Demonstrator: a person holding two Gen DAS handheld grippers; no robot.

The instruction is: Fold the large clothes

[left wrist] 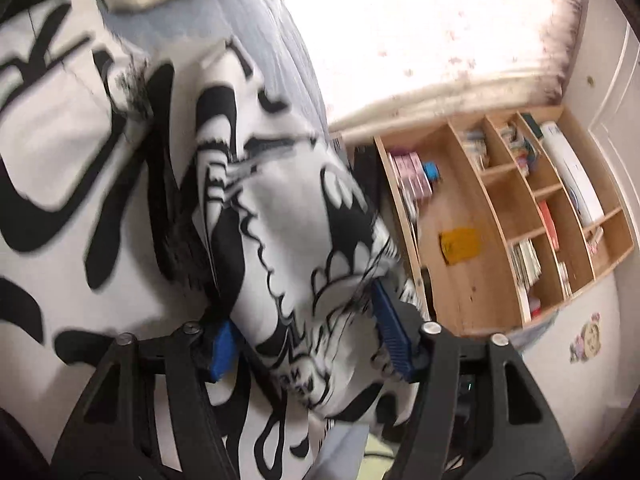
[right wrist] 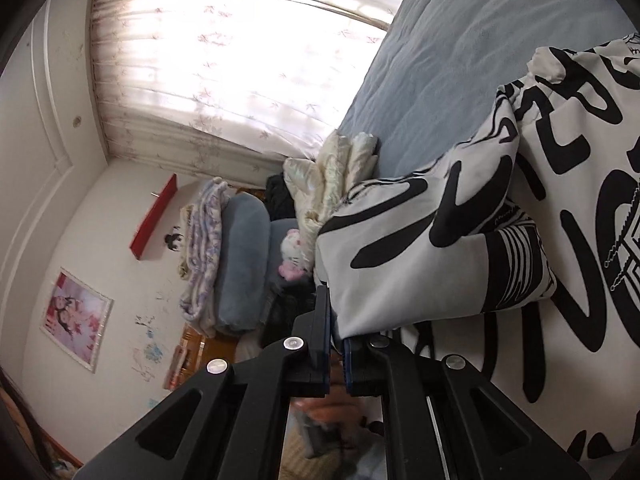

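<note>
A large white garment with bold black print (left wrist: 60,152) lies spread on a blue-grey bed (left wrist: 240,20). In the left wrist view my left gripper (left wrist: 308,332) has its jaws wide apart, with a bunched fold of the garment (left wrist: 288,232) lying between the blue pads (left wrist: 390,332). In the right wrist view my right gripper (right wrist: 338,344) is shut on the edge of a folded-over sleeve of the garment (right wrist: 420,248), which is lifted above the rest of the garment (right wrist: 580,240).
A wooden shelf unit (left wrist: 520,220) with books stands beside the bed under a bright curtained window (left wrist: 440,20). A cream quilt (right wrist: 336,172), a blue cushion (right wrist: 240,264), folded blankets and a plush toy (right wrist: 292,256) sit near the bed's end.
</note>
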